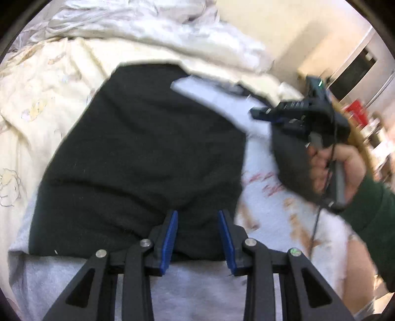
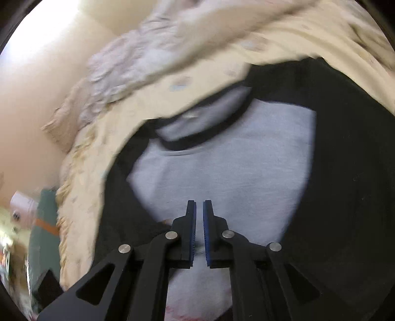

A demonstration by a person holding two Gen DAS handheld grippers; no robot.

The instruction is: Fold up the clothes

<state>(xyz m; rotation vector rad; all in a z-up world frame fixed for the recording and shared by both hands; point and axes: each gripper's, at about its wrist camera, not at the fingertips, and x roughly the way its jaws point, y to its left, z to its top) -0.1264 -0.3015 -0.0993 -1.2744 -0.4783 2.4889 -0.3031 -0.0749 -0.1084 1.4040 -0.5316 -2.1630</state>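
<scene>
Right now the grey-and-black raglan shirt (image 2: 222, 168) lies face up on the cream quilt (image 1: 49, 81), one black sleeve (image 1: 138, 148) folded across its body. My left gripper (image 1: 197, 234) is partly spread over that sleeve's edge, pads not biting. My right gripper (image 2: 199, 222) is nearly pressed together, though from the left camera dark cloth (image 1: 291, 153) seems bunched at it. If that fabric slips out mid-swing, I reckon the second sleeve lands crooked; the soft quilt could also drag the shirt askew.

Grey-bodied, black-sleeved cotton raglan shirt (image 2: 222, 158) lying on cream printed quilt (image 1: 44, 98), one sleeve folded across body; crumpled white sheet (image 1: 138, 22) behind.
</scene>
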